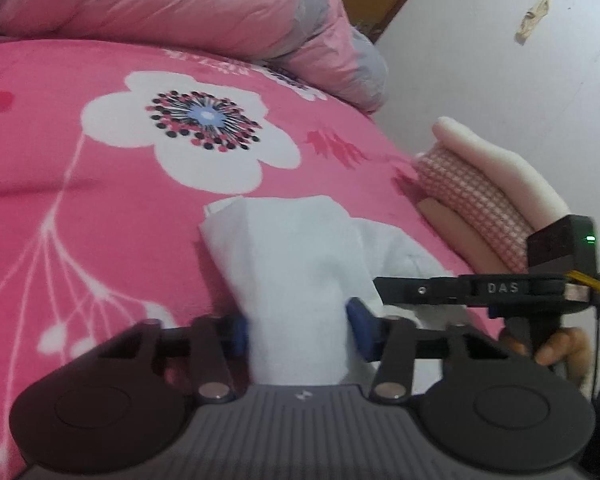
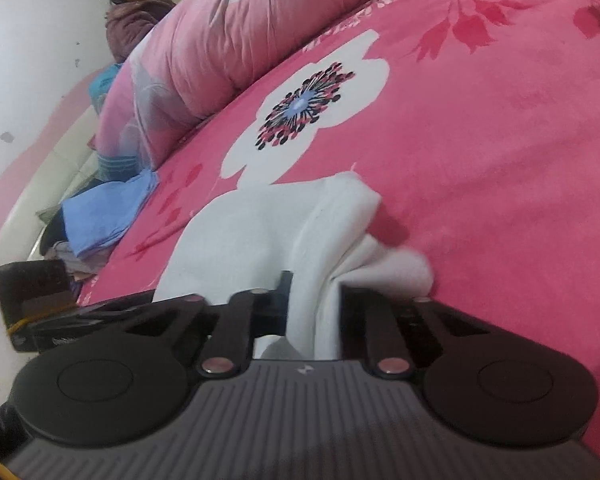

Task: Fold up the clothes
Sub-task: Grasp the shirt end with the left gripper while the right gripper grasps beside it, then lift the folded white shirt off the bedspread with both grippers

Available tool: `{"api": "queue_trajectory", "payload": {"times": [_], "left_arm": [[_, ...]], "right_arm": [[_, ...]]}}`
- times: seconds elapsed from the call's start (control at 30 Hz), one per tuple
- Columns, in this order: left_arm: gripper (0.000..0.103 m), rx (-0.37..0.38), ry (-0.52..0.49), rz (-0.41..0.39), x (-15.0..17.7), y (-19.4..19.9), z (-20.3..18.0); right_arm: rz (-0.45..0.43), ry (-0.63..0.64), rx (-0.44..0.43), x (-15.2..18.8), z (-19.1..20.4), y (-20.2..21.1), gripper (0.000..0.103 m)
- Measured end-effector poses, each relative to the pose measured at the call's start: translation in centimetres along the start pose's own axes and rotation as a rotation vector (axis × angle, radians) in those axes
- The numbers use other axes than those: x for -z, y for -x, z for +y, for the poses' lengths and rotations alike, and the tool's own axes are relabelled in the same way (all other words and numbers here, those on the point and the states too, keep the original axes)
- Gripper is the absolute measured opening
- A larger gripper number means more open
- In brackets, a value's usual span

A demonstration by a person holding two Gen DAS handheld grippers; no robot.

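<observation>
A white garment (image 1: 292,248) lies bunched on the pink flowered bedspread (image 1: 100,200). In the left wrist view my left gripper (image 1: 298,328) is shut on its near edge, and the cloth fills the gap between the blue pads. The right gripper's black body (image 1: 500,290) sits just to the right, held by a hand (image 1: 552,348). In the right wrist view the white garment (image 2: 260,224) runs up from my right gripper (image 2: 314,304), which is shut on a fold of it. The fingertips are hidden by cloth.
A stack of folded clothes (image 1: 480,200), pink-checked and cream, rests at the bed's right edge. A rolled pink quilt (image 1: 180,0) lies along the far side. Blue folded cloth (image 2: 104,216) sits at the left edge, and a person (image 2: 136,12) sits beyond the quilt.
</observation>
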State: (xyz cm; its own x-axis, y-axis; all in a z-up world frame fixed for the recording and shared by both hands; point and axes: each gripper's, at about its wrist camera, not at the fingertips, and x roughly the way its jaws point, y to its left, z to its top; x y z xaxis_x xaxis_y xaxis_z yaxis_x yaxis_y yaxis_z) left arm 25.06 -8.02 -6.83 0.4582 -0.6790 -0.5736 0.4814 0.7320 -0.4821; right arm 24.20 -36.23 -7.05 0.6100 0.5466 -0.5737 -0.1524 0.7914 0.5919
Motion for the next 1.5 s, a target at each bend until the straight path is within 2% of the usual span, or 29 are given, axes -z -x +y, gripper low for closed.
{"api": "queue_trajectory", "payload": {"times": [0.13, 0.17, 0.37, 0.6, 0.7, 0.8, 0.93, 1.07, 1.27, 1.4, 1.5], "left_arm": [[0.022, -0.033, -0.021, -0.012, -0.3, 1.3, -1.4], [0.02, -0.039, -0.03, -0.023, -0.3, 1.9, -1.9], [0.019, -0.071, -0.14, -0.146, -0.3, 7.1, -6.7], [0.018, -0.069, -0.216, -0.258, 0.2, 12.5, -13.6], [0.018, -0.054, -0.273, -0.296, -0.6, 13.9, -17.5], [0.018, -0.015, -0.312, -0.322, -2.4, 14.3, -21.5], [0.018, 0.06, -0.374, -0.353, -5.9, 13.4, -27.6], [0.018, 0.176, -0.413, -0.383, -9.1, 11.4, -33.7], [0.018, 0.321, -0.435, -0.398, -12.0, 5.8, -41.3], [0.018, 0.374, -0.451, -0.392, -12.9, 1.2, -43.9], [0.018, 0.366, -0.457, -0.369, -13.4, -2.6, -44.4]], "right_arm": [[-0.033, 0.11, 0.075, 0.2, 3.0, 0.8, 0.005], [-0.048, 0.138, 0.088, 0.2, 4.0, 1.3, 0.005], [-0.161, 0.309, 0.166, 1.2, 9.6, 5.7, 0.005], [-0.363, 0.462, 0.236, 4.4, 14.6, 13.0, 0.005], [-0.463, 0.511, 0.255, 5.2, 15.7, 16.6, 0.004], [-0.55, 0.54, 0.275, 4.5, 15.5, 20.5, 0.004], [-0.652, 0.572, 0.323, 1.5, 14.5, 26.2, 0.004], [-0.749, 0.603, 0.398, -2.6, 13.3, 32.9, 0.004], [-0.816, 0.627, 0.529, -8.0, 10.0, 40.1, 0.004], [-0.831, 0.613, 0.587, -10.6, 6.4, 42.3, 0.004], [-0.808, 0.601, 0.614, -12.6, 3.2, 41.7, 0.004]]}}
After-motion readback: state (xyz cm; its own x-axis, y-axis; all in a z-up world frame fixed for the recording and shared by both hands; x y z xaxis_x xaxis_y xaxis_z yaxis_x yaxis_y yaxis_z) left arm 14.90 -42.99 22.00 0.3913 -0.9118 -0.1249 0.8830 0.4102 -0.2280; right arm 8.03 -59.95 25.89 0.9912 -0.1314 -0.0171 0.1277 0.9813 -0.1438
